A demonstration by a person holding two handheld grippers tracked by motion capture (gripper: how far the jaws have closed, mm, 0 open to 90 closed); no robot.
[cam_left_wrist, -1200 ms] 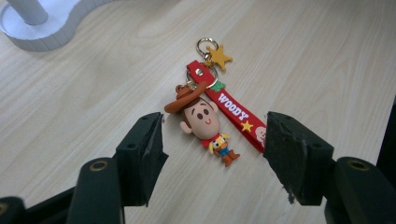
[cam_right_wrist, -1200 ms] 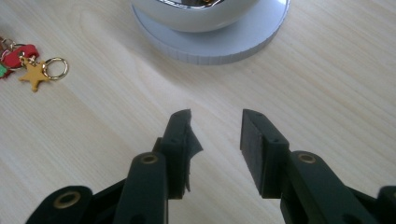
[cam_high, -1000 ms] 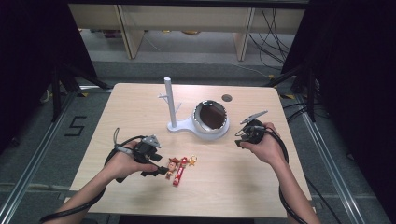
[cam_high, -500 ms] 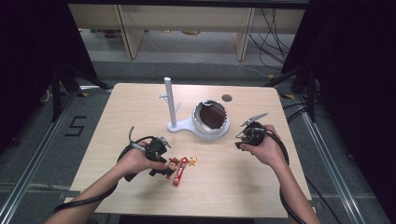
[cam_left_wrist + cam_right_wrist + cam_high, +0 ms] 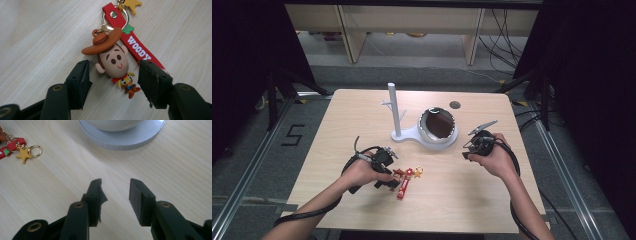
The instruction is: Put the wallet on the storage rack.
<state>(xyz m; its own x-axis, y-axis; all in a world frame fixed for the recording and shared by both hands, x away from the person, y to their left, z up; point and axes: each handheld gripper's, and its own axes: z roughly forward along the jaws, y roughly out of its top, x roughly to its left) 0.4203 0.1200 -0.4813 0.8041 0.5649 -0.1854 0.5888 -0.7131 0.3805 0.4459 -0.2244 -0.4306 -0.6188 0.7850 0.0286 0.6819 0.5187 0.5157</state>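
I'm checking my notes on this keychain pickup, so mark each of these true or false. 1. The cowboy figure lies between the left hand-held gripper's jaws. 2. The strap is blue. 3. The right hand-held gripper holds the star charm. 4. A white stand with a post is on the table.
1. True: the cowboy figure lies between the jaws of the left hand-held gripper, which have just been closing but do not yet press on it.
2. False: the strap is red.
3. False: the right hand-held gripper is open with nothing in it; the star charm lies on the table.
4. True: the white stand is there.
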